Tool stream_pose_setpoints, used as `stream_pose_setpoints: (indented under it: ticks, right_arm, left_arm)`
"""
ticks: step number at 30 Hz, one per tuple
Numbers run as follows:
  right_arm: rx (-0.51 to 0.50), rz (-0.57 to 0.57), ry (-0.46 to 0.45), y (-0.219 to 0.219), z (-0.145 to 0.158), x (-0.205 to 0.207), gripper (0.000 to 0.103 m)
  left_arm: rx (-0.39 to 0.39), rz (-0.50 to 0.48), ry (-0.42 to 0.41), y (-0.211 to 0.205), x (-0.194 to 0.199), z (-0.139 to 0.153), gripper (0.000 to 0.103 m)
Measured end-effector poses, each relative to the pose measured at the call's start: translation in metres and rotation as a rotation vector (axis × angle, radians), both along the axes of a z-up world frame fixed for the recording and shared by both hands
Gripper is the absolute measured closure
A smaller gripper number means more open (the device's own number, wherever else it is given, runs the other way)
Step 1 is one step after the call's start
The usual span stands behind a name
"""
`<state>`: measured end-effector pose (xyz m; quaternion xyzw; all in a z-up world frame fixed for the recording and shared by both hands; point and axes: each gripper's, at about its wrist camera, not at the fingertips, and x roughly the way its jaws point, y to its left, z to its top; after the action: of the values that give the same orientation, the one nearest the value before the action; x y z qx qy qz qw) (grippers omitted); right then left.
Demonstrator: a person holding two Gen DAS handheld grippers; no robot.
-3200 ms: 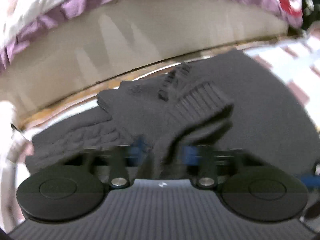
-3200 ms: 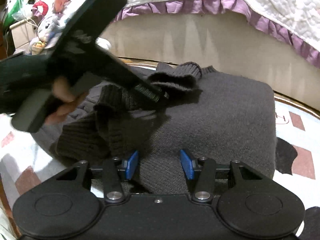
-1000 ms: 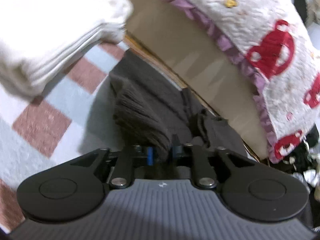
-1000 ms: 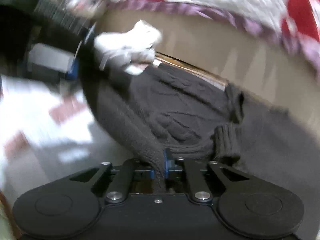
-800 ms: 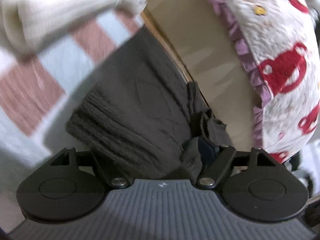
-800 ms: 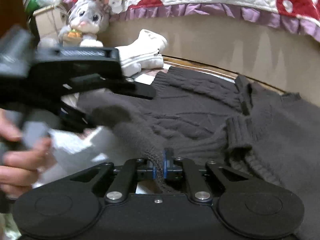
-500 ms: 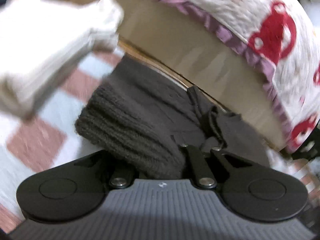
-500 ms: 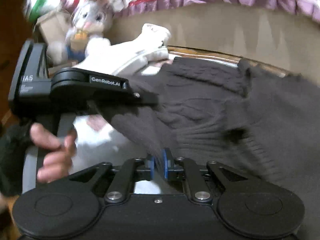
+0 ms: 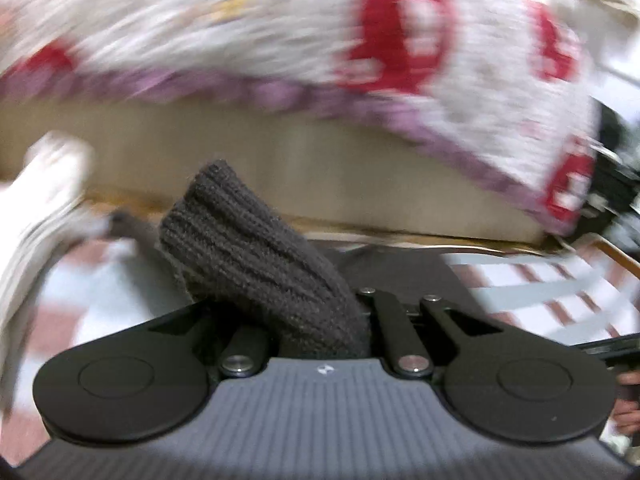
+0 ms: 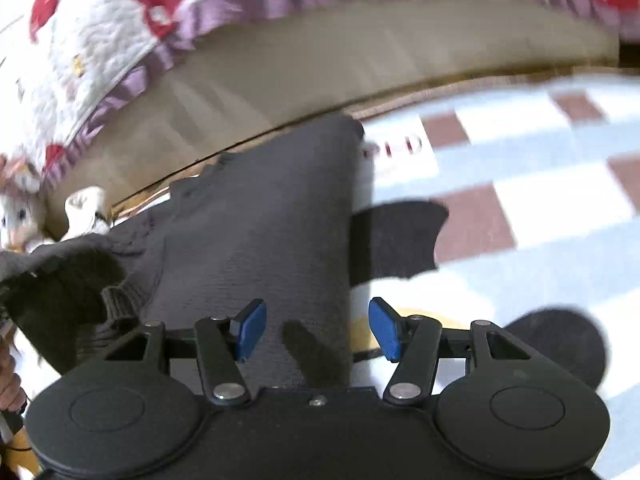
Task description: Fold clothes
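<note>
Bed [image 10: 360,60]: stands beyond both sets of fingers, its quilt [image 9: 280,32] hanging over the side; it walls off the far edge of the work space.
Mat [image 10: 540,184]: checked floor covering under the right fingers and off to their right; it serves as the flat folding surface.
Sweater [image 10: 260,232]: dark grey knit, its body spread flat on the mat from between the right fingers out ahead of them. One ribbed end [image 9: 256,256] is lifted clear, probably so it can be laid over the body.
White clothes [image 9: 36,208]: blurred pale stack to the left of the left fingers, apart from the sweater.
Left gripper [image 9: 360,320]: fingers pressed together, pinching the ribbed end, which bunches up just ahead of them and to the left.
Right gripper [image 10: 316,328]: blue pads spread wide with nothing between them, hovering over the sweater's near edge, likely ready to pin or take it.
</note>
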<state>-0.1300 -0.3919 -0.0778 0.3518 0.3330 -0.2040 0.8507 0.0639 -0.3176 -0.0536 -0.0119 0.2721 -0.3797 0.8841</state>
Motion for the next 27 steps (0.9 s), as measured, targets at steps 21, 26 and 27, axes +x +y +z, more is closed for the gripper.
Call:
stream_pose_setpoints:
  ticks: [21, 26, 27]
  right_arm:
    - [0.560, 0.061, -0.404, -0.051, -0.032, -0.010, 0.039]
    - [0.471, 0.118, -0.327, -0.038, -0.031, 0.000, 0.049]
    - [0.429, 0.127, -0.301, -0.035, -0.030, 0.003, 0.096]
  left_arm:
    - [0.239, -0.445, 0.094, -0.129, -0.082, -0.101, 0.092]
    - [0.240, -0.439, 0.054, -0.117, -0.101, -0.103, 0.083]
    - [0.243, -0.437, 0.045, -0.115, -0.105, -0.103, 0.079]
